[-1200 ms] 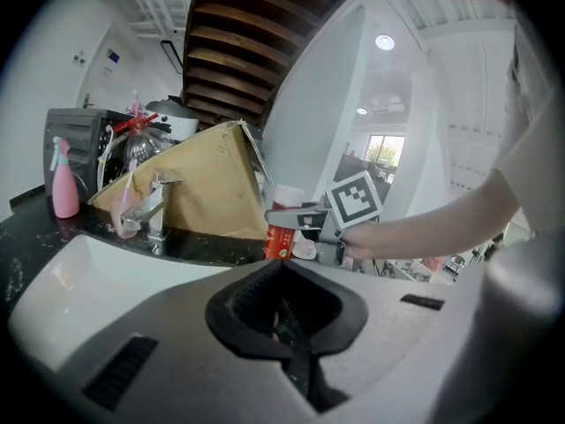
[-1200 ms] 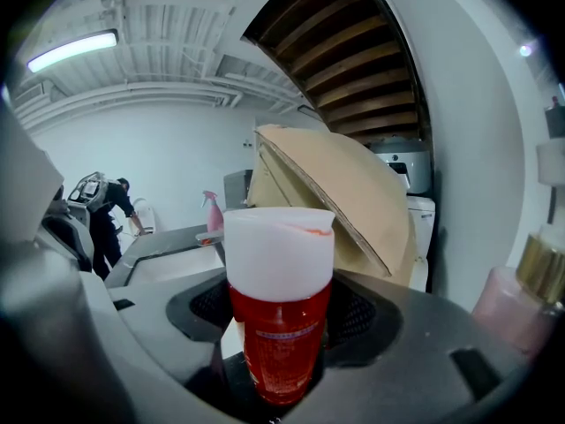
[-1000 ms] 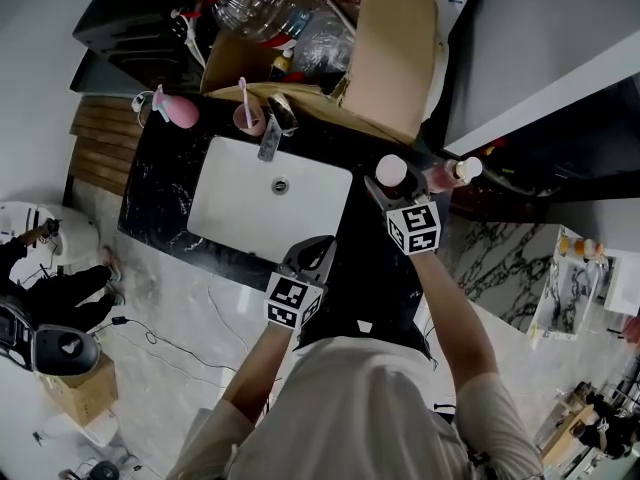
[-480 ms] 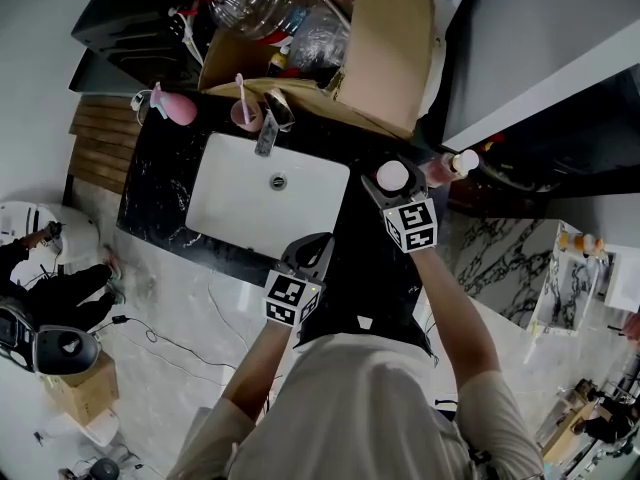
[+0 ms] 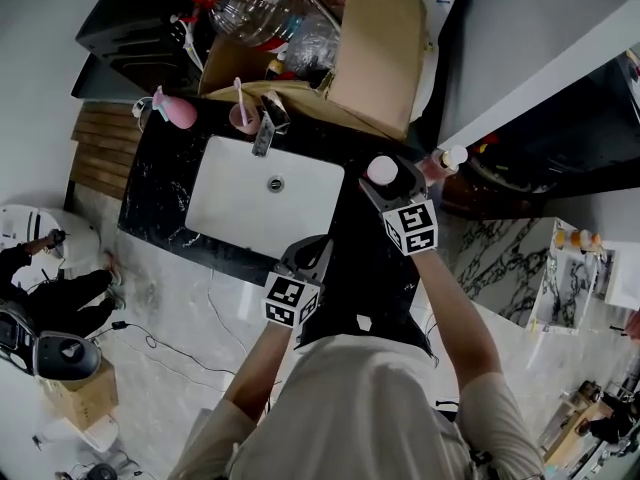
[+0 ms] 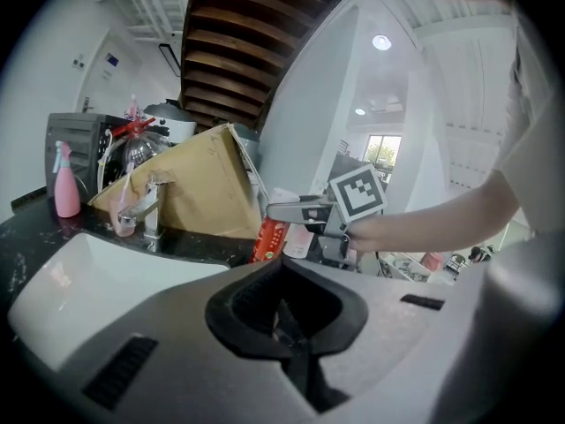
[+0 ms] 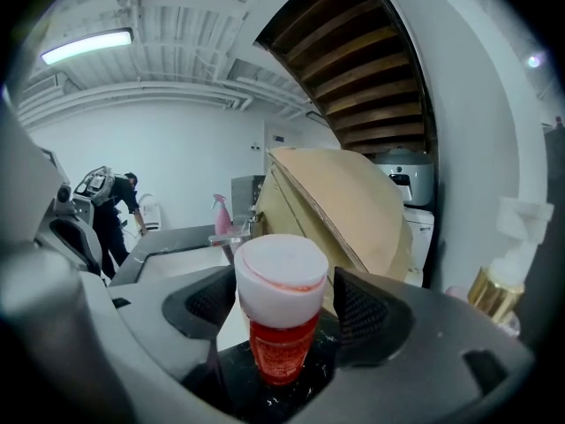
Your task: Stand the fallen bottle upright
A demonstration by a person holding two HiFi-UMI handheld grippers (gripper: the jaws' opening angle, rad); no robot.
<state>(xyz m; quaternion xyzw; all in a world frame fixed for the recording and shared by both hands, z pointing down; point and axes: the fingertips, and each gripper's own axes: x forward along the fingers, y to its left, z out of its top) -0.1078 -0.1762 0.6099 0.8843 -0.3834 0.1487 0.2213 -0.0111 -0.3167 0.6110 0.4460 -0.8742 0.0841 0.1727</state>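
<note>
A red bottle [image 7: 281, 325] with a white cap stands upright on the black counter [image 5: 160, 183], to the right of the sink. My right gripper [image 7: 287, 312] straddles it. Its jaws have just been opening, and a gap shows on each side of the bottle, so the pads do not press it. From the head view, the white cap [image 5: 382, 170] sits between the right gripper's [image 5: 392, 182] fingers. My left gripper [image 5: 308, 254] hovers at the counter's near edge, jaws together and empty [image 6: 287, 321]. The left gripper view shows the bottle [image 6: 268, 239] beyond them.
A white sink [image 5: 230, 218] with a faucet [image 5: 268, 138] fills the counter's middle. Behind it stand a pink cup [image 5: 245, 116], a pink spray bottle [image 5: 178, 111] and a large cardboard box [image 5: 380, 48]. A pump bottle [image 5: 447, 159] stands right of the red bottle. A person [image 5: 45, 293] is on the floor at left.
The right gripper's jaws have spread away from the bottle, and the gripper has shifted slightly. The bottle stays upright. The left gripper has not moved.
</note>
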